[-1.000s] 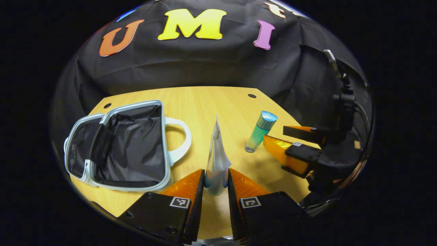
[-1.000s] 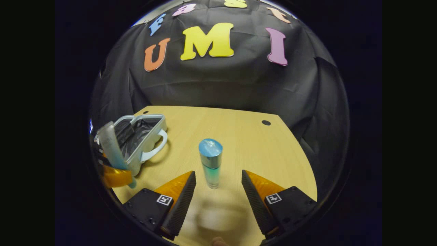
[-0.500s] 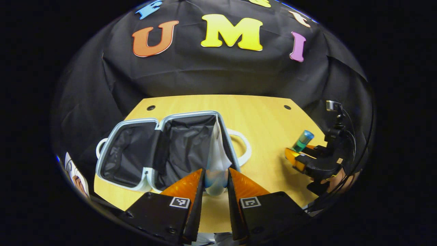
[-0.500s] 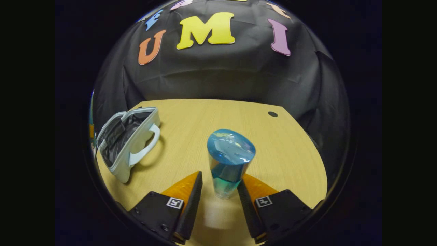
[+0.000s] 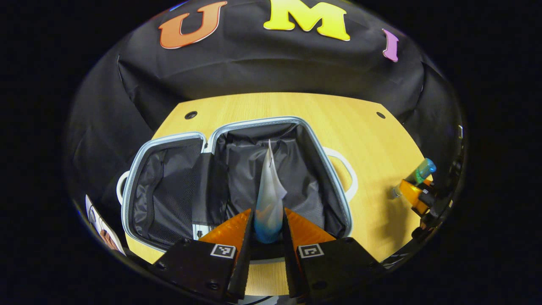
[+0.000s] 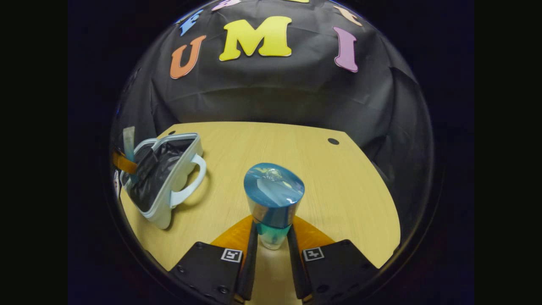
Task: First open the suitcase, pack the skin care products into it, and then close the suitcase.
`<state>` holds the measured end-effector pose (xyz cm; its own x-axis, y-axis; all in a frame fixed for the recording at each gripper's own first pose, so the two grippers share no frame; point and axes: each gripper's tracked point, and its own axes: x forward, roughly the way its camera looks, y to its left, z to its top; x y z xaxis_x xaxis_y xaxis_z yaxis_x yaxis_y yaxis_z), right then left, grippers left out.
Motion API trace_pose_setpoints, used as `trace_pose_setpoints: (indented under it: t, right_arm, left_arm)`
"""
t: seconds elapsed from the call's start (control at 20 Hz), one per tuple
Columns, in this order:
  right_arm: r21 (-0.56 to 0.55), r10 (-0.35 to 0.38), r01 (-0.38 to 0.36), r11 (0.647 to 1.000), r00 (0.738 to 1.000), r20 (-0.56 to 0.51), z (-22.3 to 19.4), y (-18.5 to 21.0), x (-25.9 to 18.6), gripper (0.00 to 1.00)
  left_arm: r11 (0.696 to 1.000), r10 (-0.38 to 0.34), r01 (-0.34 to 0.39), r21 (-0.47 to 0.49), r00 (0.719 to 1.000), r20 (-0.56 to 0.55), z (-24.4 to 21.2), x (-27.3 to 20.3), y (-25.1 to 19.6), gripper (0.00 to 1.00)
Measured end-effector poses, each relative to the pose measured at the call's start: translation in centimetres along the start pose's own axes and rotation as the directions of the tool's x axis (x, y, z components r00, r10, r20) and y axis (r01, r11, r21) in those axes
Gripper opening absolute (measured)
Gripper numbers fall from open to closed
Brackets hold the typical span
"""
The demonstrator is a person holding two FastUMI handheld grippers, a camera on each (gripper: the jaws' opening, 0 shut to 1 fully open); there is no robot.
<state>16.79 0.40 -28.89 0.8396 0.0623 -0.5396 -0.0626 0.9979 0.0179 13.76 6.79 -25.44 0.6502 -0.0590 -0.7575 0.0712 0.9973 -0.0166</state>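
On wooden table, open suitcase before black cloth

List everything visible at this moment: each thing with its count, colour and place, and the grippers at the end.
suitcase: one, pale blue shell with black lining and white handles, lying open on the table's left part.
tube: one, white fading to blue at the cap end, held above the open suitcase's right half.
bottle: one, clear green-blue with a shiny blue cap, upright near the table's front, right of the suitcase.
table: one, light wood with two dark holes near its far corners, in front of the black cloth wall.
left gripper: one, black with orange fingers, closed on the tube.
right gripper: one, black with orange fingers, closed on the bottle's lower body.
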Motion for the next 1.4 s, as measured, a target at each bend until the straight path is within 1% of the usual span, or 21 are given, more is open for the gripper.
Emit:
trace_pose_setpoints:
  t: [0.05, 0.1, 0.2, 0.35, 0.4, 0.45, 0.5, 0.55, 0.6, 0.65, 0.7, 0.75, 0.8, 0.85, 0.9, 0.95, 1.0, 1.15, 1.3, 1.35, 1.4]
  right_arm:
    - [0.010, -0.006, 0.006, 1.000, 1.000, -0.001, 0.3, 0.4, -1.0, 0.32]
    - [0.019, -0.007, 0.007, 1.000, 1.000, -0.002, 0.8, 0.9, -2.1, 0.34]
    - [0.026, -0.011, 0.011, 1.000, 1.000, 0.001, 1.8, 2.0, -3.6, 0.35]
    - [0.009, -0.007, 0.007, 1.000, 1.000, 0.007, 3.6, 3.9, -5.5, 0.35]
    - [0.014, -0.002, 0.002, 1.000, 1.000, 0.015, 4.5, 4.6, -6.0, 0.35]
    - [0.015, 0.007, -0.007, 1.000, 1.000, 0.015, 5.0, 5.3, -6.4, 0.35]
    - [0.016, 0.013, -0.014, 1.000, 1.000, 0.020, 5.7, 6.0, -6.6, 0.35]
    - [0.014, 0.019, -0.020, 1.000, 0.999, 0.030, 6.5, 6.7, -6.7, 0.35]
    - [0.010, 0.024, -0.025, 1.000, 0.999, 0.034, 7.1, 7.2, -6.7, 0.35]
    - [0.010, 0.036, -0.036, 0.999, 0.999, 0.032, 7.5, 8.0, -6.8, 0.32]
    - [0.013, 0.052, -0.053, 0.999, 0.998, 0.031, 8.0, 8.9, -6.7, 0.35]
    - [0.014, 0.068, -0.068, 0.998, 0.997, 0.032, 8.6, 9.8, -6.7, 0.36]
    - [0.006, 0.080, -0.081, 0.997, 0.996, 0.031, 9.0, 10.7, -6.6, 0.33]
    - [-0.008, 0.093, -0.093, 0.996, 0.995, 0.029, 9.4, 11.6, -6.5, 0.35]
    - [-0.024, 0.109, -0.109, 0.994, 0.994, 0.027, 9.7, 12.7, -6.3, 0.35]
    - [-0.043, 0.129, -0.128, 0.991, 0.991, 0.020, 9.9, 13.9, -6.2, 0.33]
    - [-0.061, 0.153, -0.152, 0.987, 0.988, 0.008, 10.0, 15.2, -6.0, 0.35]
    - [-0.108, 0.238, -0.244, 0.964, 0.969, -0.067, 9.5, 19.9, -5.2, 0.33]
    - [-0.120, 0.289, -0.310, 0.943, 0.944, -0.160, 7.4, 24.6, -2.9, 0.35]
    - [-0.121, 0.296, -0.322, 0.939, 0.935, -0.196, 6.4, 25.9, -2.0, 0.33]
    - [-0.116, 0.296, -0.329, 0.937, 0.926, -0.235, 5.5, 26.9, -1.3, 0.35]
  left_arm:
    - [1.000, 0.024, -0.024, -0.009, 0.999, -0.034, -0.5, 1.1, 1.0, 0.40]
    - [0.999, 0.027, -0.029, -0.025, 0.996, -0.083, -1.2, 2.3, 1.6, 0.40]
    - [0.997, 0.016, -0.030, -0.073, 0.983, -0.185, -2.7, 4.2, 2.1, 0.40]
    - [0.992, -0.001, -0.032, -0.120, 0.963, -0.268, -3.9, 6.2, 2.7, 0.40]
    - [0.991, -0.009, -0.028, -0.130, 0.961, -0.276, -4.0, 6.5, 2.6, 0.40]
    - [0.991, -0.012, -0.027, -0.133, 0.959, -0.282, -4.1, 6.9, 2.5, 0.34]
    - [0.991, -0.015, -0.025, -0.133, 0.957, -0.289, -4.2, 7.2, 2.6, 0.43]
    - [0.990, -0.017, -0.024, -0.136, 0.955, -0.295, -4.3, 7.3, 2.4, 0.44]
    - [0.989, -0.025, -0.018, -0.144, 0.956, -0.293, -4.2, 7.2, 2.2, 0.55]
    - [0.989, -0.038, -0.006, -0.151, 0.957, -0.287, -4.1, 7.1, 1.8, 0.53]
    - [0.987, -0.048, 0.003, -0.162, 0.961, -0.274, -3.9, 6.8, 1.4, 0.58]
    - [0.984, -0.065, 0.023, -0.174, 0.968, -0.241, -3.5, 6.4, 1.1, 0.69]
    - [0.983, -0.071, 0.034, -0.178, 0.976, -0.207, -3.0, 6.0, 0.9, 0.69]
    - [0.982, -0.077, 0.045, -0.184, 0.982, -0.173, -2.8, 5.2, 0.9, 0.94]
    - [0.981, -0.075, 0.048, -0.186, 0.988, -0.137, -2.5, 4.2, 1.2, 0.89]
    - [0.982, -0.078, 0.058, -0.182, 0.991, -0.105, -2.2, 3.0, 1.5, 0.92]
    - [0.983, -0.070, 0.058, -0.174, 0.995, -0.064, -1.9, 1.6, 2.0, 0.93]
    - [0.988, -0.073, 0.083, -0.127, 0.994, 0.078, -1.8, -3.3, 3.9, 0.94]
    - [0.997, -0.030, 0.044, -0.068, 0.981, 0.192, -2.8, -7.5, 7.1, 0.94]
    - [0.997, -0.016, 0.031, -0.067, 0.977, 0.214, -3.3, -8.6, 8.1, 0.94]
    - [0.997, -0.007, 0.024, -0.072, 0.973, 0.230, -4.0, -9.2, 9.0, 0.94]
